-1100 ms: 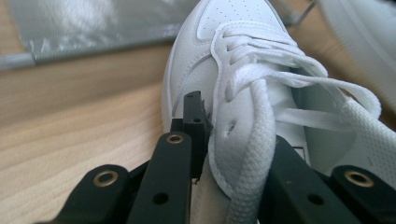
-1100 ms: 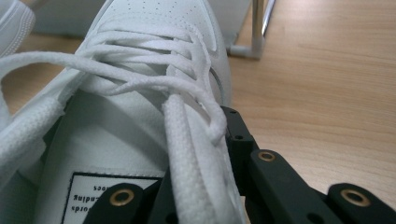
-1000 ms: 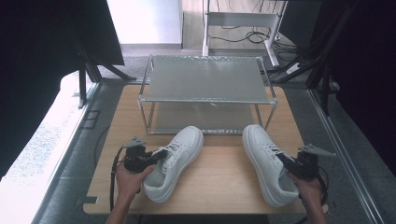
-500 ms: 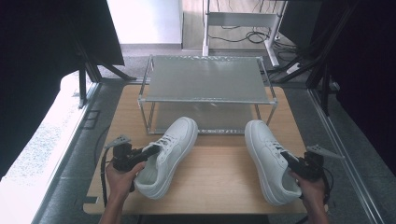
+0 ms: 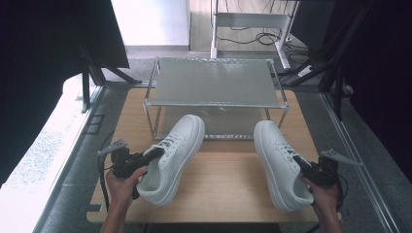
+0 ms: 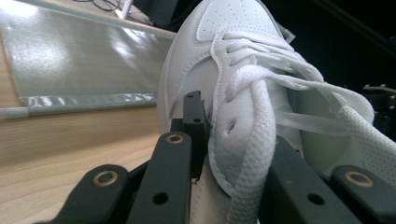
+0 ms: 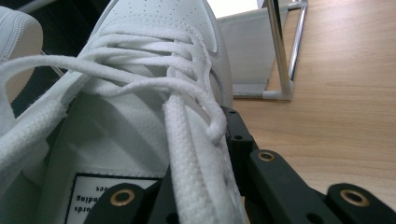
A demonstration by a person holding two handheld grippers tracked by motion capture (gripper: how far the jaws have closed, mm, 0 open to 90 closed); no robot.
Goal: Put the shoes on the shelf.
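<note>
Two white lace-up sneakers lie on the wooden table (image 5: pixel 228 194) in front of a rack. The left sneaker (image 5: pixel 172 155) angles with its toe toward the rack's right. My left gripper (image 5: pixel 145 158) is shut on its side wall by the laces. In the left gripper view the sneaker (image 6: pixel 243 70) sits between the jaws of that gripper (image 6: pixel 233 140). The right sneaker (image 5: pixel 279 162) points nearly straight ahead. My right gripper (image 5: pixel 303 167) is shut on its collar edge. The right gripper view has that sneaker (image 7: pixel 140 116) clamped in the gripper (image 7: pixel 205 158), one jaw inside the shoe and mostly hidden.
A metal-framed rack with a frosted top shelf (image 5: pixel 216 82) stands at the back of the table, its lower space open toward the shoes. One rack leg (image 7: pixel 280 51) stands just ahead of the right sneaker. Dark screens and stands flank the table; cables lie on the floor behind.
My left hand has carried the left sneaker to the left and a little up, its toe swinging toward the rack. The right hand and its sneaker have hardly moved.
</note>
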